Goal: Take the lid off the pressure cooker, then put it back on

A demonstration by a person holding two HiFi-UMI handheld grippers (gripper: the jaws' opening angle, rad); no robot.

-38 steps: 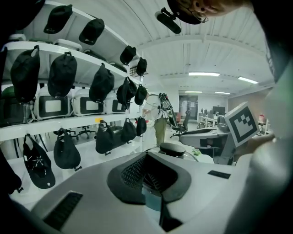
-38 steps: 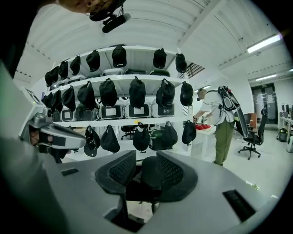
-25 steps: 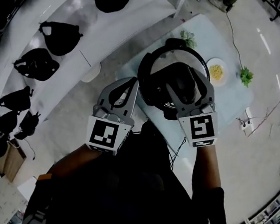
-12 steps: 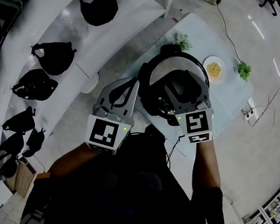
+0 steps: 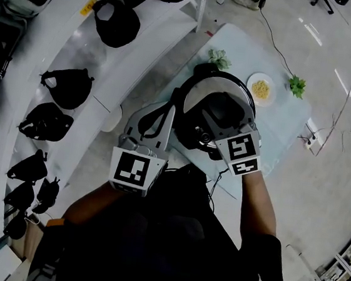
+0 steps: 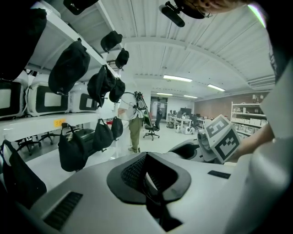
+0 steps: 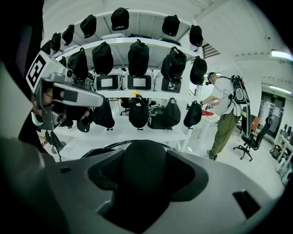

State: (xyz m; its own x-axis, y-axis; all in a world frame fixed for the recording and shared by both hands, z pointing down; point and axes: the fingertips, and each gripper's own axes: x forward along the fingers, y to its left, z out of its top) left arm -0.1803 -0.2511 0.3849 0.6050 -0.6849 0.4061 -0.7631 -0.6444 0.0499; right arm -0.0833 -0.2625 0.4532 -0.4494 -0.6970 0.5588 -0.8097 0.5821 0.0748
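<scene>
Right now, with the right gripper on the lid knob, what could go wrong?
The right gripper grips only the lid knob, so it could tilt or slip free. The left gripper is shut, off to the side, not steadying the pressure cooker, which might shift. The plate of food just beyond could be knocked.

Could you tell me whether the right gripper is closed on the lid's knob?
Closed: the right gripper has the lid's dark knob filling the gap between its jaws.
</scene>
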